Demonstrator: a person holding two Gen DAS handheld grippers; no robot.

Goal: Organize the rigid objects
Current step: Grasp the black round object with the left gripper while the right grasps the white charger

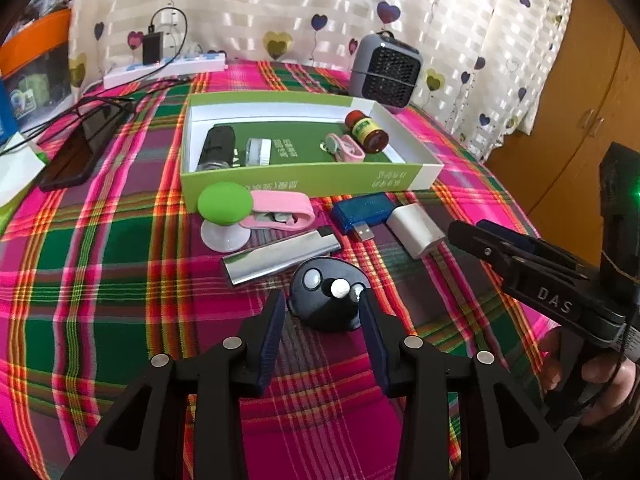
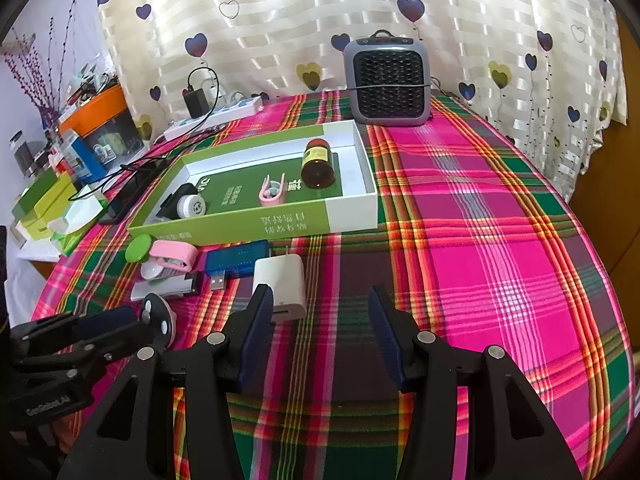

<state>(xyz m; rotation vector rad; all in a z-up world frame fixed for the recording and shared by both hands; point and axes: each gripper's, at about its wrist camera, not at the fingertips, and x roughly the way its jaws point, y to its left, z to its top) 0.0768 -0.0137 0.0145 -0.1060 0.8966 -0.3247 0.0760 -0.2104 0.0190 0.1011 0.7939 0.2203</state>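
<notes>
My left gripper (image 1: 322, 306) open, fingers straddling the round black plastic remote (image 1: 326, 300) on the plaid tabletop (image 1: 120, 280). Right gripper (image 2: 320, 308) open, empty. Next, I judge: close, carry to green-and-white cardboard box (image 1: 304, 178).

A bright plaid tablecloth of pink, green and orange checks (image 2: 500, 216) covers the whole work surface. Behind it hangs a cream satin-striped curtain printed with purple and gold hearts on thin stems (image 2: 280, 12); daylight glows through it (the stripes shine brightest near the top). On the far right stands a brown wooden cabinet with small metal door handles (image 1: 576, 92). At the back of the cloth sits a small grey square fan heater with a black grille (image 2: 387, 84), and to its left a white power strip with a black adapter plugged in (image 2: 216, 114). On the left edge, an orange-lidded storage box (image 2: 98, 110) sits among cluttered cartons, against a pale wall with a purple twig pattern (image 2: 44, 76).
</notes>
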